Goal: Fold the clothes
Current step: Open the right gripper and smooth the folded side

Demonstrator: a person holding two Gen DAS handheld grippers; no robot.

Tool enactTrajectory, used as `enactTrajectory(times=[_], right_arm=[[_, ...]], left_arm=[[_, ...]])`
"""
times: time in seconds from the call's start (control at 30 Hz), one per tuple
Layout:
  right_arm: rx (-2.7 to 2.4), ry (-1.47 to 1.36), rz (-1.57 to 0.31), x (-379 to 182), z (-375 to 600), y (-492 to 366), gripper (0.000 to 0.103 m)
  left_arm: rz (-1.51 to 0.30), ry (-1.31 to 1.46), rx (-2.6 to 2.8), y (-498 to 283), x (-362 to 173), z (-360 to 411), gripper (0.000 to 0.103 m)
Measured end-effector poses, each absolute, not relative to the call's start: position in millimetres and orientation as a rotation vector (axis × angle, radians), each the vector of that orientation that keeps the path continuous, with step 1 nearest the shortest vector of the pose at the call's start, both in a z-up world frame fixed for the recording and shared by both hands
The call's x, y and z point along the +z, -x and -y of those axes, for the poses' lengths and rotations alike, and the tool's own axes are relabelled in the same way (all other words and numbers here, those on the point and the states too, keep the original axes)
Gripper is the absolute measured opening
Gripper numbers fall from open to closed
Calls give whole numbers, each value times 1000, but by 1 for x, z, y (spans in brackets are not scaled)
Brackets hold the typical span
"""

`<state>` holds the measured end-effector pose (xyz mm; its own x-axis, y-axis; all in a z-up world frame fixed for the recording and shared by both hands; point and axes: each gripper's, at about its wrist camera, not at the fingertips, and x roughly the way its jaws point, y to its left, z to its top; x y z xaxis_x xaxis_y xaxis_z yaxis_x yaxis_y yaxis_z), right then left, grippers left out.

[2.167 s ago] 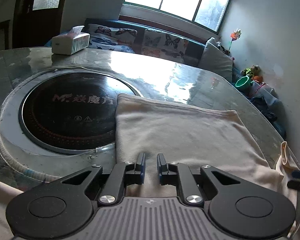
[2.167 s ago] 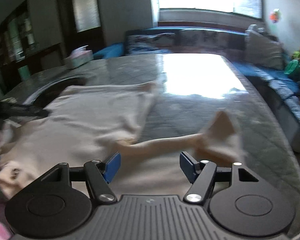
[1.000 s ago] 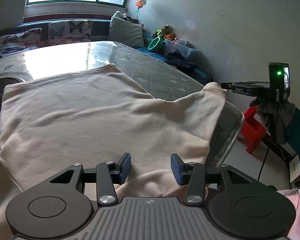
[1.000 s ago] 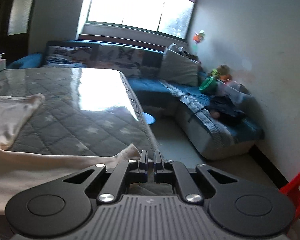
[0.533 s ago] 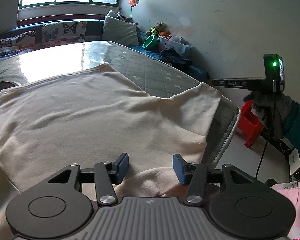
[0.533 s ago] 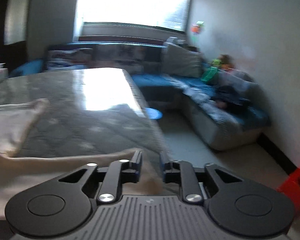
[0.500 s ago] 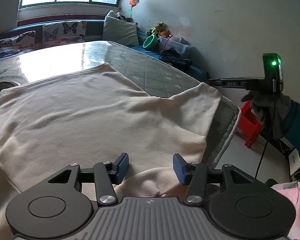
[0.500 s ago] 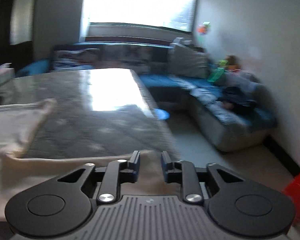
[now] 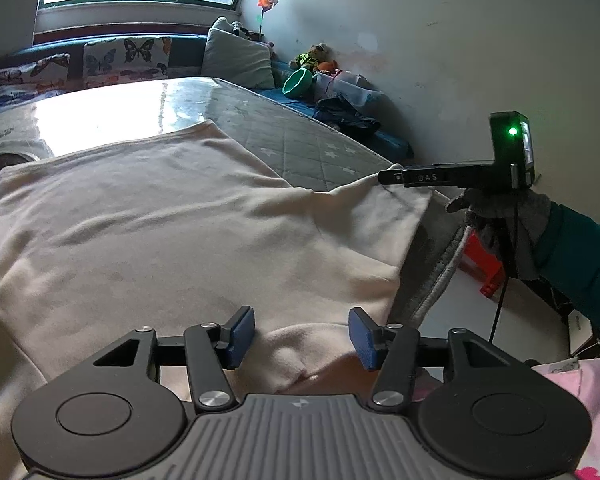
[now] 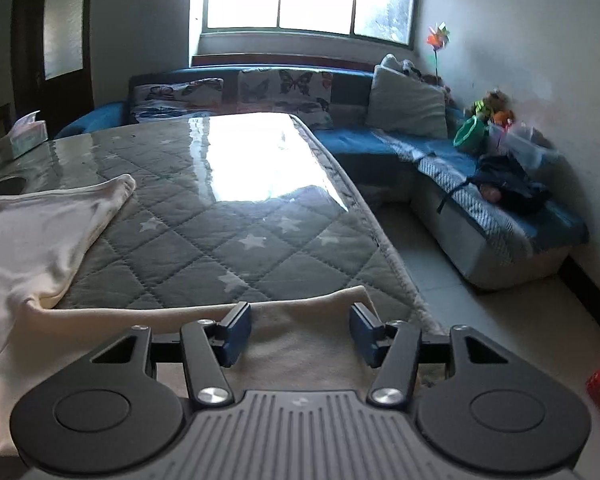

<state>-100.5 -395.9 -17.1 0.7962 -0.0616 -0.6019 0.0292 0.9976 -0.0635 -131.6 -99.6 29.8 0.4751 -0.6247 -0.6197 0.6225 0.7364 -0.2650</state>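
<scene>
A cream garment lies spread flat on the grey quilted table. My left gripper hovers at its near edge. Its jaws are opening, a soft fold of the cloth bulges between them, and the pads do not press it. At the garment's right corner, my right gripper shows side-on in a gloved hand. In the right wrist view my right gripper is opening over a cream strip of the garment at the table edge, gripping nothing. More of the garment lies to the left.
A blue sofa with cushions and toys runs along the far and right walls. A tissue box stands at the table's far left. A red stool is on the floor beside the table. Pink cloth lies low at the right.
My right jaws went from shut to wide apart, letting go of the cream edge, and the gripper moved in over the garment's corner. My left jaws widened a little; the left hand stayed put.
</scene>
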Motion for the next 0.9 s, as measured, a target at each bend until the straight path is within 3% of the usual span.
enactTrajectory(times=[0.5,0.9], right_arm=[[331,181,-575,3,285,100,58],[286,209,-615,-12,287,96,63]], left_arm=[[-753,40,-714,138,32,82,56],[-745,57,-715,142,36,72,57]])
